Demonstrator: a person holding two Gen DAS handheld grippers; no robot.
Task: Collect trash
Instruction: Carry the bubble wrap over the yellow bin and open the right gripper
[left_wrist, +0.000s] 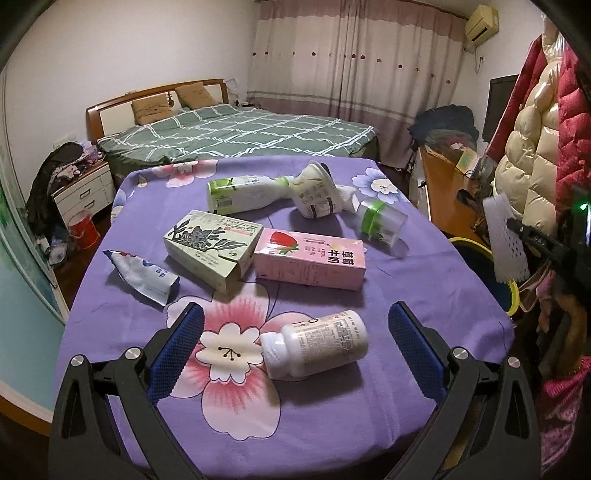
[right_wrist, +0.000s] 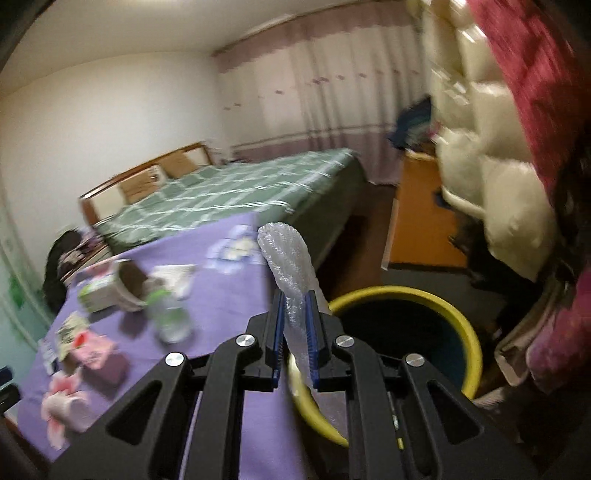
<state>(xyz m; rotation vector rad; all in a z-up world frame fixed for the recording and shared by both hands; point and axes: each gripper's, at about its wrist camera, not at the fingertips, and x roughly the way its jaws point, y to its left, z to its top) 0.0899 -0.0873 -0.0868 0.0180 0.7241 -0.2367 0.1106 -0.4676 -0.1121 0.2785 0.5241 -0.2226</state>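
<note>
White pill bottle (left_wrist: 320, 343) lies between the parted left tongs (left_wrist: 295, 325).

Purple floral-clothed table (left_wrist: 424, 369) under strewn bottles (left_wrist: 317, 343) and cartons (left_wrist: 310, 264).

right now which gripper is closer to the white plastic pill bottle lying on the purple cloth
Left. The left gripper stands open around the white plastic pill bottle; the right gripper is off the table's edge by the yellow-rimmed bin.

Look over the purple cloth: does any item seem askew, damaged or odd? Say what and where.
Several do. The white pill bottle lies on its side near the front. The green-capped bottle and clear cup at the back are toppled. The blue-and-white wrapper at the left is torn and crumpled.
</note>
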